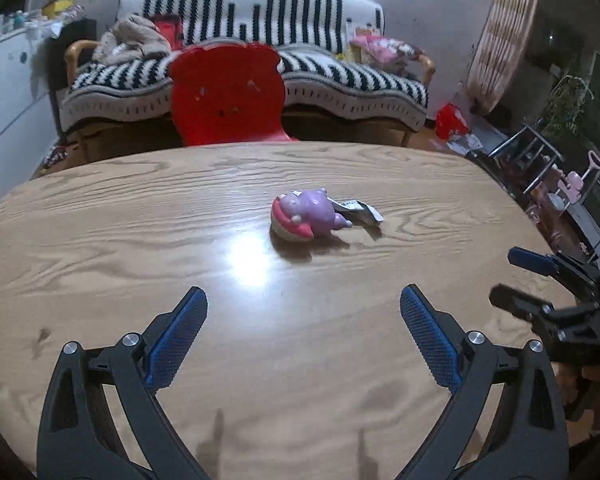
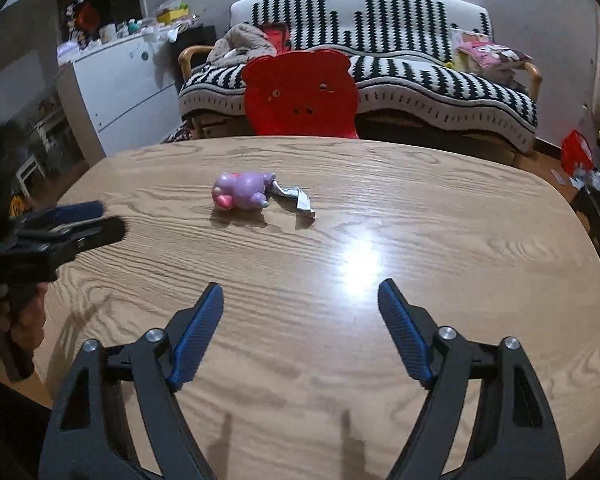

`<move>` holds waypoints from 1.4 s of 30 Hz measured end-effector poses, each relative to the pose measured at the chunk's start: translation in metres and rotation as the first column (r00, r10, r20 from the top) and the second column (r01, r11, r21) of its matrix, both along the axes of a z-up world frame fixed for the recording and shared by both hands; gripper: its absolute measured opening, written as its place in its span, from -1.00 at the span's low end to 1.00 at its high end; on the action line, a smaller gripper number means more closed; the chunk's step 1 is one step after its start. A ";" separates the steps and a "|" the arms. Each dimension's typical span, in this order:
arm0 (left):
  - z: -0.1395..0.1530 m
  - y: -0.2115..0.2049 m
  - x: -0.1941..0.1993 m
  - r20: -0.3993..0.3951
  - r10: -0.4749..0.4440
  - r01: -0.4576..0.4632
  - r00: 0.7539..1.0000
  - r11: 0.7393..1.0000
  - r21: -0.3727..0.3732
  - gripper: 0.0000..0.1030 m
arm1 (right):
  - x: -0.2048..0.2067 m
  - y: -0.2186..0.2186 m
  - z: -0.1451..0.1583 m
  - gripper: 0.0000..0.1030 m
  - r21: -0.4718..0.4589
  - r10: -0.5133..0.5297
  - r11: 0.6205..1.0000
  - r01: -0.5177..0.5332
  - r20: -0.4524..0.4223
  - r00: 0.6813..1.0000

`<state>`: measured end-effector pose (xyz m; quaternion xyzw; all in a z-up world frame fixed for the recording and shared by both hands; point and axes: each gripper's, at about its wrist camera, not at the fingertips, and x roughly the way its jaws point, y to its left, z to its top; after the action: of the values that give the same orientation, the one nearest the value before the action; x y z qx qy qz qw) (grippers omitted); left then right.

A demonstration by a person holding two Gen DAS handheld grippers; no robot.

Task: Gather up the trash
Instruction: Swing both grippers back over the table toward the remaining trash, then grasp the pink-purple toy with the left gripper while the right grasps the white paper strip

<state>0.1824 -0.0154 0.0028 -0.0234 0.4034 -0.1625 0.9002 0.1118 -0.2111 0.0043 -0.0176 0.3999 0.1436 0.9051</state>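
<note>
A crumpled silver wrapper lies on the wooden table, touching a purple and pink toy figure lying on its side. Both also show in the right wrist view: the wrapper and the toy. My left gripper is open and empty, above the table well short of the toy. My right gripper is open and empty, also short of them. Each gripper shows at the edge of the other's view: the right one and the left one.
A red bear-shaped chair stands at the table's far edge. Behind it is a sofa with a black and white striped blanket. A white cabinet stands to the left. Shelves with clutter are on the right.
</note>
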 end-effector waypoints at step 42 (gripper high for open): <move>-0.009 -0.009 0.003 -0.065 0.021 -0.016 0.998 0.998 0.068 0.22 | 0.047 0.027 -0.031 -0.71 -0.076 0.033 0.996 -0.037 -0.063 0.997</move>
<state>0.1853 -0.0240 -0.0066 -0.0022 0.4380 -0.1396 0.8881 0.1585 -0.1841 -0.0266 -0.0552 0.4326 0.1444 0.8882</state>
